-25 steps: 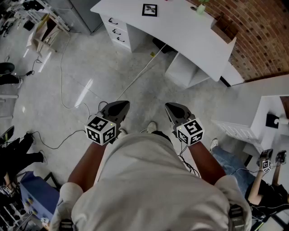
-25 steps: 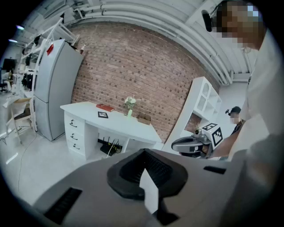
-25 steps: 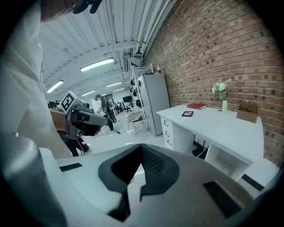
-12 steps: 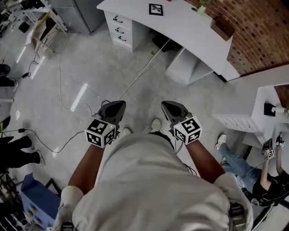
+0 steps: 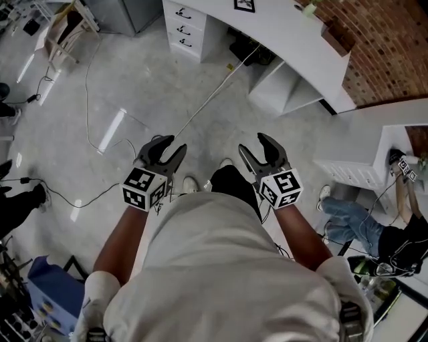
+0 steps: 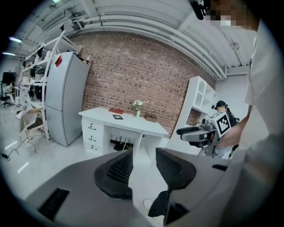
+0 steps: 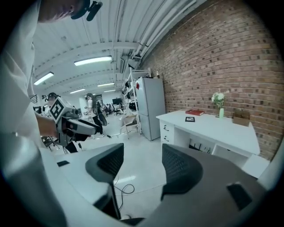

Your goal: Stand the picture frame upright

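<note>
The picture frame (image 5: 244, 5), small and dark-edged, lies flat on the white desk (image 5: 294, 40) at the top edge of the head view. It is also visible far off in the left gripper view (image 6: 117, 117) and the right gripper view (image 7: 190, 119). Both grippers hang in front of the person's body over the floor, well short of the desk. The left gripper (image 5: 168, 145) (image 6: 143, 153) has its jaws opening, with nothing between them. The jaws of the right gripper (image 5: 255, 145) (image 7: 143, 148) are opening too and hold nothing.
On the desk stand a vase of flowers (image 6: 138, 106), a red book (image 6: 116, 111) and a brown box (image 7: 242, 117). A grey fridge (image 6: 62, 102) stands left of the desk. Cables (image 5: 200, 113) run over the floor. A white cabinet (image 5: 401, 153) and a seated person (image 5: 374, 230) are at the right.
Both grippers' jaws have gone from shut to spread apart. The desk has slid toward the top edge of the head view.
</note>
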Available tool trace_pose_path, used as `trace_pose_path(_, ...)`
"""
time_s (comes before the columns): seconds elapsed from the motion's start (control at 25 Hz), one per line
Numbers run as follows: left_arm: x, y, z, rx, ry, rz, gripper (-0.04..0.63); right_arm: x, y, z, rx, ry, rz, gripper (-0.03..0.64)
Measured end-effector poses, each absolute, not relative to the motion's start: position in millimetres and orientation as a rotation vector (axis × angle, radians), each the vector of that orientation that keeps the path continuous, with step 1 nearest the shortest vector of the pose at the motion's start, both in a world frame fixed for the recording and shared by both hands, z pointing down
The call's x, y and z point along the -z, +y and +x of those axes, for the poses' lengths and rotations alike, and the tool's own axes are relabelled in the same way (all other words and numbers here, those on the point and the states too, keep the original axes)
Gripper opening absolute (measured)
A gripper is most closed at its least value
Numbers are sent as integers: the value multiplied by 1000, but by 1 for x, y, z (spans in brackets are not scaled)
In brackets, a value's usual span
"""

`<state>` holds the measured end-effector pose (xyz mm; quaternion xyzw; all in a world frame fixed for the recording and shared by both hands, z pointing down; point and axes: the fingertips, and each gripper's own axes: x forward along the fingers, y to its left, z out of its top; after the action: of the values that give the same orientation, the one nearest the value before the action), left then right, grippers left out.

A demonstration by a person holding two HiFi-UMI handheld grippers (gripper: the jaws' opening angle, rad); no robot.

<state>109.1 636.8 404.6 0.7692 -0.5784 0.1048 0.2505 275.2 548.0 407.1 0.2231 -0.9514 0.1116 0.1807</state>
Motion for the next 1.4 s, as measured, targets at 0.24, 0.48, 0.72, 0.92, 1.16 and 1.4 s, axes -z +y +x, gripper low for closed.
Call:
trace_pose_path(0.24,-416,610,73,-265,-1623,2024,173,-423,513,258,-340,-2646,624,255)
trace_pose_path(0.48,-415,539,41,-292,-1654,1997,183,-430,434,216,-352,-2668,595,255)
trace_pose_path(0.72,-406,439,26,-364,-1633,2035,183,-427,347,187,-354,-2685,573,253)
trace_pose_path(0.92,-403,364,27,-366,-1627,2058,186,-435,287,185,-371,-2688,572,253)
trace_pose_path(1.16,-393,306,21,-336,-1608,2066,186,-439,235,176,-410,-2677,587,253)
trace_pose_path(1.4,-399,265,-11,-348,-1585,2079,181,-441,202,143,-456,-2684,608,252)
